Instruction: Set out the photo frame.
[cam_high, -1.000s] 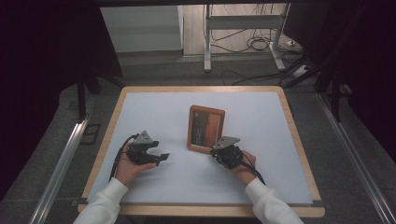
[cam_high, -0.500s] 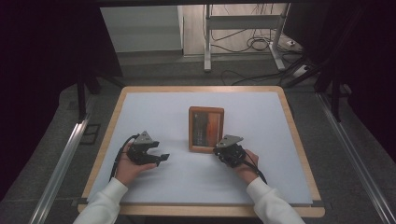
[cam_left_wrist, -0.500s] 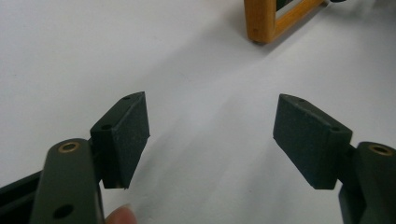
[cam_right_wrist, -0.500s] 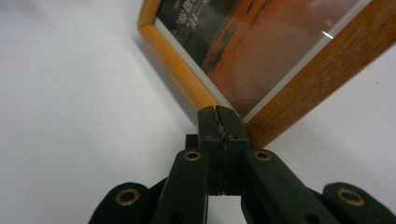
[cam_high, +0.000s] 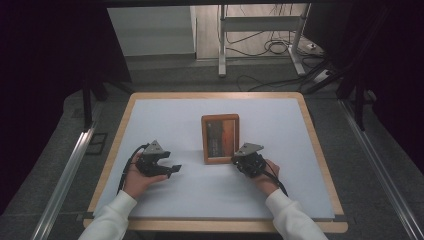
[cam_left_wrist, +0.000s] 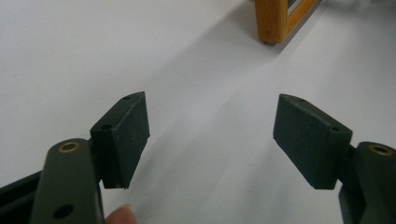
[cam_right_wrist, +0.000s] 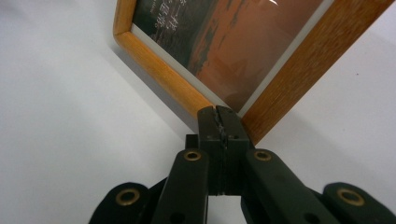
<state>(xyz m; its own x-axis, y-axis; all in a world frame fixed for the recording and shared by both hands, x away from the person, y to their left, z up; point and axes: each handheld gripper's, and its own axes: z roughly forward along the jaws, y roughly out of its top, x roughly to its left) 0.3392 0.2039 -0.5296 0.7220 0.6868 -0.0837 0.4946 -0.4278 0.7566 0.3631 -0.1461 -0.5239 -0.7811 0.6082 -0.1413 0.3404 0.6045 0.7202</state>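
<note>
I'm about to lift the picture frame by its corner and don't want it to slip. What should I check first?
1. Right gripper closed: ok, jaws shut together.
2. Its tips meet the picture frame at the near corner: ok; whether they touch it, cannot tell.
3. Frame held between the jaws: not ok, nothing is between them.
4. Left gripper ready to help: ok, jaws wide open over the white table mat.
5. Left gripper near the frame: not ok, it sits well to the side.

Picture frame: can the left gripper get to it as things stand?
Probably yes. The left gripper is open, with bare white table between it and the picture frame.
</note>
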